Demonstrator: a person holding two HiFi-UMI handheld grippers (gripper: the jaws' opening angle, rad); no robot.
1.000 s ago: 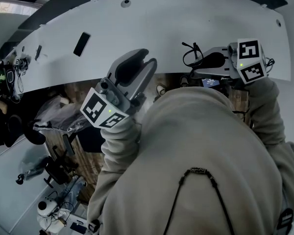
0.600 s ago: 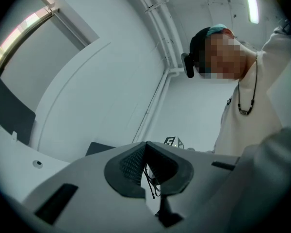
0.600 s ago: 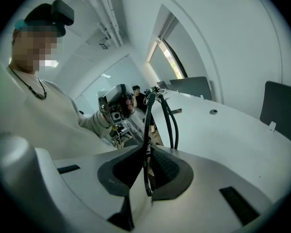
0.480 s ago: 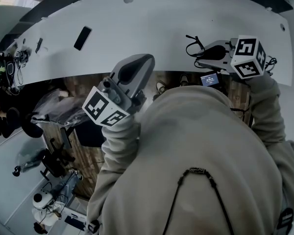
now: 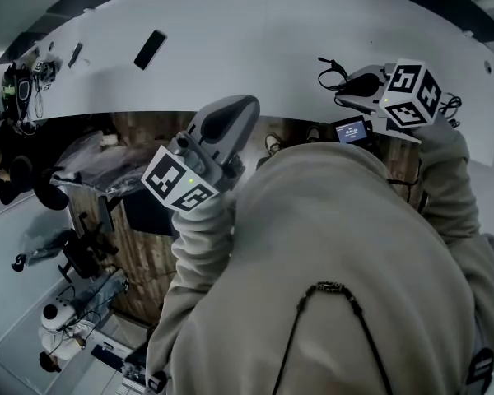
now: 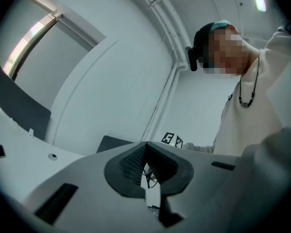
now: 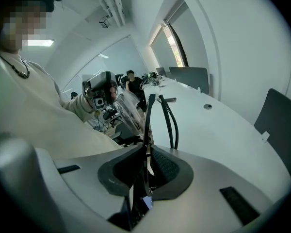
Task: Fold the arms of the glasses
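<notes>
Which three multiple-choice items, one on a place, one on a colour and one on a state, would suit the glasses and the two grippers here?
1. Where are the glasses?
A. on the floor
B. between the right gripper's jaws
C. on a chair

2. What colour are the glasses?
A. red
B. white
C. black

3. How do the left gripper's jaws stand?
A. wide apart
B. shut, nothing between
C. shut on a cable

Key: 1 B, its pads press the frame; 2 C, dark arms against the white table; 3 B, its pads meet.
</notes>
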